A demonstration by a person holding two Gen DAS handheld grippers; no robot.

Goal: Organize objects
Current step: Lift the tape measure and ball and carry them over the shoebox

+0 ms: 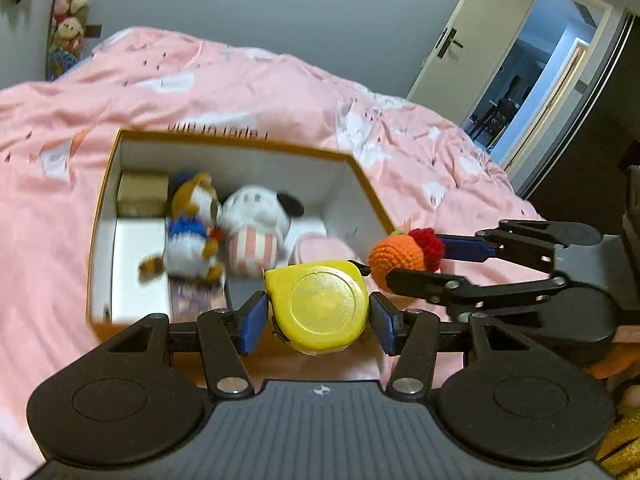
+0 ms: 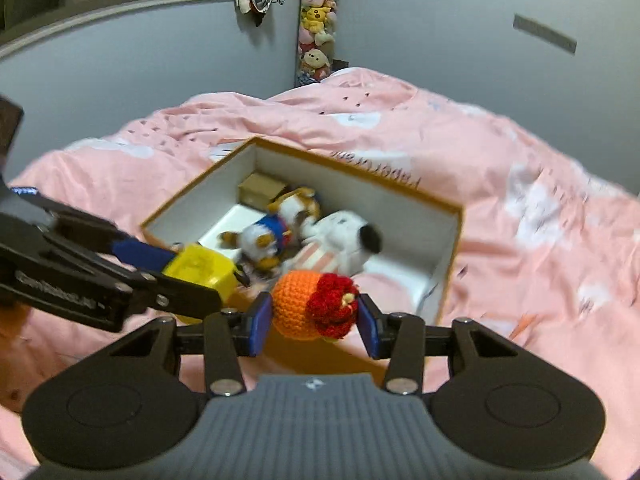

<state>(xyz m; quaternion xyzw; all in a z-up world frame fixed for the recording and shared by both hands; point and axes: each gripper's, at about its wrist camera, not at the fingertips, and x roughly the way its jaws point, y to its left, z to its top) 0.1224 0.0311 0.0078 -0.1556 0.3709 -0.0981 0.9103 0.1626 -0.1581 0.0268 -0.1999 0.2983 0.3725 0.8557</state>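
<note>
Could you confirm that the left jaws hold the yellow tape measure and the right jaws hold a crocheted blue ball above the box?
Not quite: in the right wrist view the crocheted ball is orange, not blue. The left gripper does hold the yellow tape measure.

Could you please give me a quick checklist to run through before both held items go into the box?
1. Left tongs gripping the yellow tape measure: ok, a pad on each side.
2. Right tongs gripping the orange crochet toy: ok, pads pressing both sides.
3. Box open on top: ok, no lid over it.
4. Free space inside: ok, bare white floor left of the two plush toys.
5. The two tongs clear of each other: cannot tell, they are close side by side.
6. Box steady on the pink duvet: cannot tell.
</note>
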